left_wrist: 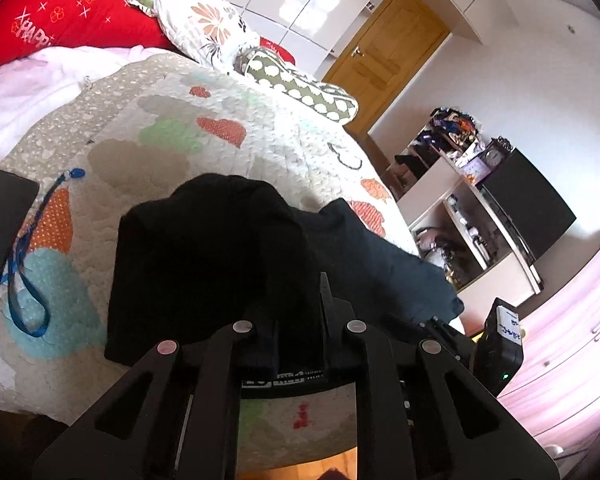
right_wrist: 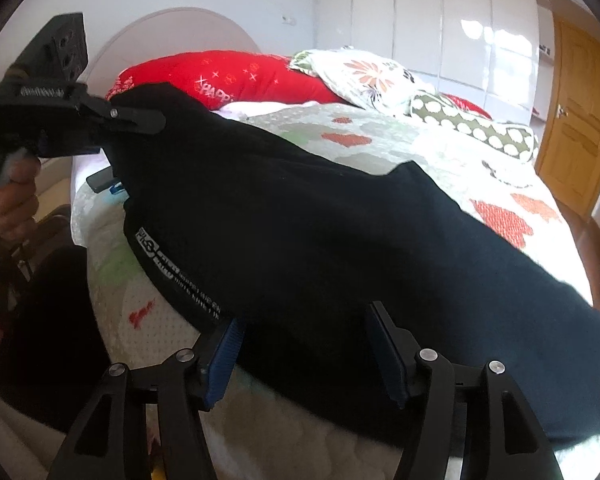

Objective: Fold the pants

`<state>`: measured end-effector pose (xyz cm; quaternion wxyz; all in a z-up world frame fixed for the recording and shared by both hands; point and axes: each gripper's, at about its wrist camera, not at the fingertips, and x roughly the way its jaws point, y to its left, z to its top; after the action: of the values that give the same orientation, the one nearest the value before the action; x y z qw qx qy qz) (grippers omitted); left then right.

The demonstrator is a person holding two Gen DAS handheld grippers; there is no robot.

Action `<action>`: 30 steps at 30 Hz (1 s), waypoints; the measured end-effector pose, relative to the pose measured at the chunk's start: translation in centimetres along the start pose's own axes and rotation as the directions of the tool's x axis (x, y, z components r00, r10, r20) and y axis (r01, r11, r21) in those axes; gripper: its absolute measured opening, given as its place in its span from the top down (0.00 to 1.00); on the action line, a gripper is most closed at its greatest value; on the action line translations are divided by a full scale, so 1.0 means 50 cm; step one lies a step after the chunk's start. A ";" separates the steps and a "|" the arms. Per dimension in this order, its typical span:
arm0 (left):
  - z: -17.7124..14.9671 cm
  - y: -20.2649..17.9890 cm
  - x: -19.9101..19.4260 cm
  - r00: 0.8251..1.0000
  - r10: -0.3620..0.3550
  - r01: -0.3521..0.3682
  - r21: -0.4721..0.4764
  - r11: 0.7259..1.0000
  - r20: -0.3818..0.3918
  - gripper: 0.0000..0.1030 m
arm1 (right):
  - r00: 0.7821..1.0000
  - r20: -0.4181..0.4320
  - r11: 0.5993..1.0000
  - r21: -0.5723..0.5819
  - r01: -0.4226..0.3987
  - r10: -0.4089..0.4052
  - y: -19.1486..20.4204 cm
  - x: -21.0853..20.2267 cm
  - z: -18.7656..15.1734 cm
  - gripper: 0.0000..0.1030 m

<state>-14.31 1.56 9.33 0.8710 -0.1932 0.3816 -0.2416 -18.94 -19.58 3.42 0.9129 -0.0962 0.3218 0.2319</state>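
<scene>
Black pants (right_wrist: 320, 240) lie across the near edge of the bed (left_wrist: 260, 128), on the patterned quilt (left_wrist: 148, 152); waistband with printed lettering faces the near edge, in the right wrist view at lower left of the cloth.

Left gripper (left_wrist: 300, 312): jaws clenched on a fold of the pants, cloth bunched between the tips and lifted off the quilt. Seen from the right wrist view, the left gripper (right_wrist: 156, 120) holds the raised corner of the fabric above the bed's left side, with the person's hand (right_wrist: 12, 196) on its handle.

Right gripper (right_wrist: 304, 344): jaws released and standing apart, blue pads (right_wrist: 224, 356) either side of the pants' near hem; pads do not press the cloth. Whether a tip touches the fabric cannot be told.

Also on the quilt, toward the left edge: a dark phone (left_wrist: 0, 236) and a blue lanyard (left_wrist: 24, 264), just beside each other. Red pillow (left_wrist: 60, 16) and floral pillow (left_wrist: 204, 20) at the far end of the bed.
</scene>
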 end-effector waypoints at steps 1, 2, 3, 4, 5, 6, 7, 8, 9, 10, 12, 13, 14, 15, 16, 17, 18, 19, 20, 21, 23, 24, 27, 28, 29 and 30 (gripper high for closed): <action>0.001 0.001 -0.003 1.000 0.005 -0.005 0.000 1.000 0.004 0.87 | 1.000 0.007 1.000 0.012 0.001 -0.001 -0.001 0.000 0.006 0.62; 0.003 0.004 -0.004 1.000 0.007 -0.007 -0.002 1.000 0.005 0.87 | 1.000 0.017 0.999 0.038 -0.006 0.006 -0.005 -0.004 0.012 0.84; 0.002 0.009 -0.006 1.000 0.015 -0.015 -0.006 1.000 0.005 0.87 | 0.999 0.030 0.998 0.061 -0.018 0.016 -0.009 -0.010 0.016 0.89; 0.001 0.013 -0.008 1.000 0.021 -0.021 -0.009 1.000 0.004 0.87 | 0.998 0.057 0.995 0.094 -0.040 0.035 -0.014 -0.024 0.022 0.90; -0.001 0.017 -0.011 1.000 0.026 -0.026 -0.012 1.000 0.001 0.87 | 0.997 0.063 0.994 0.099 -0.051 0.044 -0.013 -0.032 0.027 0.91; -0.007 0.024 -0.014 0.999 0.037 -0.037 -0.015 0.999 -0.003 0.87 | 0.997 0.064 0.994 0.095 -0.057 0.051 -0.010 -0.038 0.030 0.91; -0.015 0.030 -0.014 0.998 0.059 -0.059 -0.013 0.998 -0.005 0.87 | 0.995 0.063 0.993 0.082 -0.080 0.075 -0.002 -0.046 0.030 0.91; -0.028 0.039 -0.009 0.995 0.097 -0.098 -0.005 0.995 -0.012 0.87 | 0.995 0.056 0.994 0.065 -0.089 0.085 0.007 -0.046 0.027 0.91; -0.038 0.049 0.001 0.992 0.119 -0.119 -0.007 0.993 -0.029 0.87 | 0.996 0.043 0.995 0.049 -0.085 0.083 0.014 -0.042 0.024 0.91; -0.051 0.065 0.015 0.989 0.139 -0.141 -0.027 0.990 -0.058 0.86 | 0.997 0.005 0.997 0.026 -0.071 0.071 0.024 -0.024 0.015 0.91; -0.074 0.105 0.043 0.974 0.190 -0.203 -0.099 0.974 -0.126 0.78 | 0.997 -0.049 0.998 0.025 -0.061 0.062 0.030 0.005 0.007 0.90; -0.080 0.118 0.044 0.974 0.182 -0.199 -0.123 0.972 -0.136 0.77 | 0.997 -0.047 0.998 0.028 -0.062 0.063 0.032 0.005 0.005 0.88; -0.082 0.124 0.033 0.979 0.161 -0.178 -0.137 0.974 -0.122 0.77 | 0.997 -0.046 0.997 0.023 -0.067 0.068 0.033 -0.002 0.008 0.82; -0.081 0.123 0.019 0.981 0.164 -0.177 -0.135 0.975 -0.106 0.77 | 0.996 -0.053 0.998 0.015 -0.067 0.067 0.033 -0.007 0.009 0.79; -0.078 0.120 0.007 0.979 0.181 -0.191 -0.122 0.974 -0.090 0.65 | 0.996 -0.065 0.998 -0.001 -0.061 0.061 0.032 -0.015 0.012 0.73; -0.072 0.115 -0.010 0.974 0.217 -0.223 -0.103 0.969 -0.066 0.56 | 0.996 -0.071 0.998 -0.004 -0.058 0.057 0.027 -0.024 0.012 0.69; -0.064 0.111 -0.029 0.965 0.260 -0.261 -0.085 0.961 -0.027 0.47 | 0.996 -0.070 0.998 0.006 -0.063 0.063 0.019 -0.029 0.011 0.69; -0.055 0.110 -0.043 0.956 0.294 -0.293 -0.076 0.953 0.009 0.46 | 0.994 -0.063 0.996 0.043 -0.085 0.087 0.003 -0.038 0.012 0.69; -0.045 0.109 -0.062 0.940 0.338 -0.334 -0.071 0.940 0.049 0.46 | 0.993 -0.052 0.992 0.077 -0.102 0.107 -0.011 -0.044 0.014 0.69; -0.037 0.113 -0.069 0.932 0.356 -0.351 -0.074 0.933 0.066 0.46 | 0.992 -0.039 0.989 0.099 -0.112 0.117 -0.023 -0.047 0.017 0.68; -0.024 0.122 -0.072 0.929 0.362 -0.356 -0.084 0.931 0.076 0.46 | 0.993 0.004 0.981 0.156 -0.116 0.116 -0.051 -0.051 0.030 0.65; -0.019 0.124 -0.066 0.930 0.361 -0.355 -0.083 0.931 0.067 0.46 | 0.994 0.010 0.979 0.168 -0.112 0.112 -0.053 -0.050 0.035 0.64; -0.013 0.130 -0.045 0.922 0.384 -0.381 -0.066 0.922 0.047 0.46 | 0.994 0.005 0.977 0.184 -0.105 0.106 -0.058 -0.029 0.073 0.64; -0.009 0.135 -0.034 0.922 0.384 -0.381 -0.072 0.922 0.038 0.46 | 0.993 0.010 0.977 0.176 -0.117 0.117 -0.054 -0.028 0.085 0.64; -0.006 0.145 -0.023 0.924 0.382 -0.379 -0.086 0.921 0.024 0.46 | 0.991 0.020 0.977 0.167 -0.131 0.129 -0.049 -0.032 0.091 0.64; -0.003 0.157 -0.013 0.924 0.382 -0.380 -0.106 0.919 0.003 0.46 | 0.989 0.040 0.977 0.156 -0.146 0.142 -0.045 -0.040 0.098 0.64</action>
<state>-12.65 8.24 5.53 0.8945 -0.1629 0.4138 -0.0451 -16.56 -20.68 8.56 0.9031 0.0035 0.3320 0.2725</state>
